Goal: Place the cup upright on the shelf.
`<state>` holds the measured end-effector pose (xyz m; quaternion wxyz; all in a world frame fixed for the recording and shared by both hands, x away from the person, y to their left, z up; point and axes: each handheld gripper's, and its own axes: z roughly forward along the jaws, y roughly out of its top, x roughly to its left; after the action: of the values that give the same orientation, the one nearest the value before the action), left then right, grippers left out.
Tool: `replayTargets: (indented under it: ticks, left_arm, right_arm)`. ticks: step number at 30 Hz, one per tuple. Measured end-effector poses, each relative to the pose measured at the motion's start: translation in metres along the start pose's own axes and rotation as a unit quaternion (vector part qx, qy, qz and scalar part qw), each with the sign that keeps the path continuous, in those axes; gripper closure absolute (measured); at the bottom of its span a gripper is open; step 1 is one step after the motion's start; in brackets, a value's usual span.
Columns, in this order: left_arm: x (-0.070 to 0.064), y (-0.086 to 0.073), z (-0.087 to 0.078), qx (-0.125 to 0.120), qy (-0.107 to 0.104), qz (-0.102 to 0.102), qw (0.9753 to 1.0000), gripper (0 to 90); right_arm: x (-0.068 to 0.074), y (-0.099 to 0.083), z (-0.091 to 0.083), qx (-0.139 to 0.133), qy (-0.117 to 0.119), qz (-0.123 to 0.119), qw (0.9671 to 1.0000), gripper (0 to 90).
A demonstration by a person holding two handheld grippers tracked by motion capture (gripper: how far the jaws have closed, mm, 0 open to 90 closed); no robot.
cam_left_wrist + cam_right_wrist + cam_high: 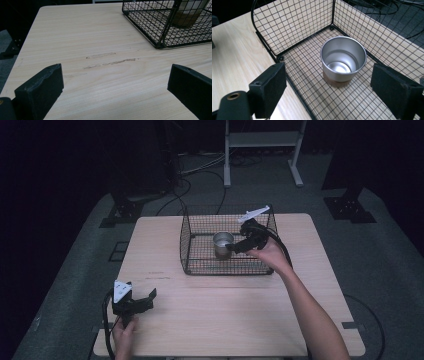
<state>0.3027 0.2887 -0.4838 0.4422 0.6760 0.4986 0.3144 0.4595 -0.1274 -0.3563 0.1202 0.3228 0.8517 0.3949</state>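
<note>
A shiny metal cup (222, 244) (343, 59) stands upright and empty inside a black wire basket (200, 227) (294, 27) at the table's far middle. My right gripper (233, 247) (329, 87) hangs open just above the basket's right side, its jaws wide apart and the cup ahead between them, untouched. Near the table's front left corner my left gripper (142, 301) (115, 90) is open over bare wood, nothing between its jaws. The left gripper view catches the basket's near corner (160, 37) and the cup's base (186, 17) at top right.
The light wooden table (240, 320) has faint scuff marks (110, 61) in front of the left gripper. Dark floor with cables (200, 175) and a white frame's legs (262, 150) lie beyond the far edge.
</note>
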Motion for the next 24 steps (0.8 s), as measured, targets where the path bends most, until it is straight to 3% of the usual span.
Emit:
replayTargets:
  ticks: [24]
  left_arm:
    - [-0.001, 0.0, 0.001, 0.0, 0.002, -0.002, 1.0, 0.0]
  right_arm:
    - [0.019, -0.04, -0.034, -0.028, 0.02, -0.009, 0.9994, 13.0]
